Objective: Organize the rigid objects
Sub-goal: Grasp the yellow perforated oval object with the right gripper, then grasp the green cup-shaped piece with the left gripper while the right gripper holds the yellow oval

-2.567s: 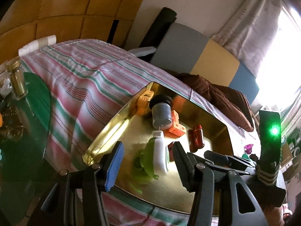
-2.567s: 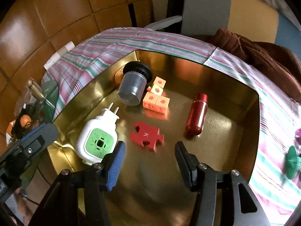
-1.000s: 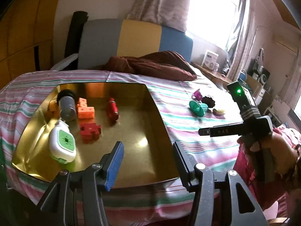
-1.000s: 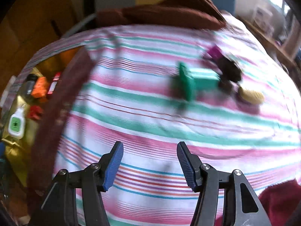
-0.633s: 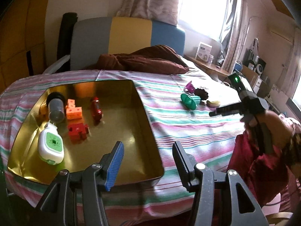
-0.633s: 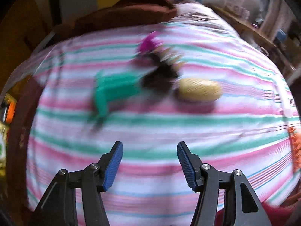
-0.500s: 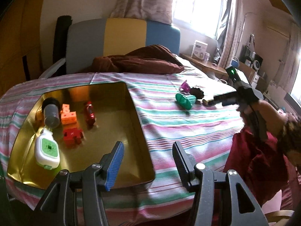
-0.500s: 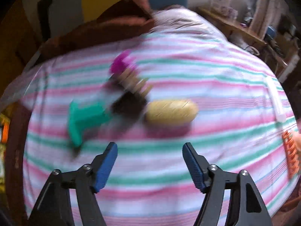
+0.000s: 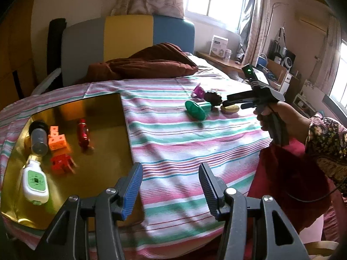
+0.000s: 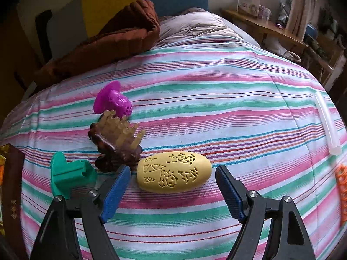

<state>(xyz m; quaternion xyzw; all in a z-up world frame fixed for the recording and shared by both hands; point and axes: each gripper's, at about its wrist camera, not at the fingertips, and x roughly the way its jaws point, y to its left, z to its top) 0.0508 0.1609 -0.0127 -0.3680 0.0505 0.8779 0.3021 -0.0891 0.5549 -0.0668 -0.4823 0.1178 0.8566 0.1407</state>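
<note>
The bed (image 9: pixel 195 134), under a striped sheet, carries everything. At its left edge sits the gold tray (image 9: pixel 108 143), which already holds five things: a grey canister (image 9: pixel 39 138), orange cubes (image 9: pixel 57 140), a red capsule (image 9: pixel 83 133), a red puzzle piece (image 9: pixel 61 162) and a white and green plug (image 9: pixel 35 179). So the sorting looks partly done.

Well apart from the tray, a cluster lies loose on the sheet: a green piece (image 10: pixel 69 173), a brown comb-like piece (image 10: pixel 117 143) with pale prongs, a yellow carved oval (image 10: pixel 174 171) and a small purple piece (image 10: pixel 113 104). The brown piece touches the oval's left end and the purple one sits just behind it. At the right edge lie a clear tube (image 10: pixel 327 123) and something orange (image 10: pixel 342 179), half out of view. These probably remain to be moved.

The right gripper (image 10: pixel 173 191) hangs over the oval with its fingers spread wide on either side, not touching it; they have just been opening. Its left finger (image 10: pixel 115 192) stands close to the brown piece and the green one, which could get nudged as the fingers close.

The left gripper (image 9: pixel 170 189) is open and empty, near the tray's corner. A brown blanket (image 9: pixel 147 62) lies at the head of the bed, clear of the work.
</note>
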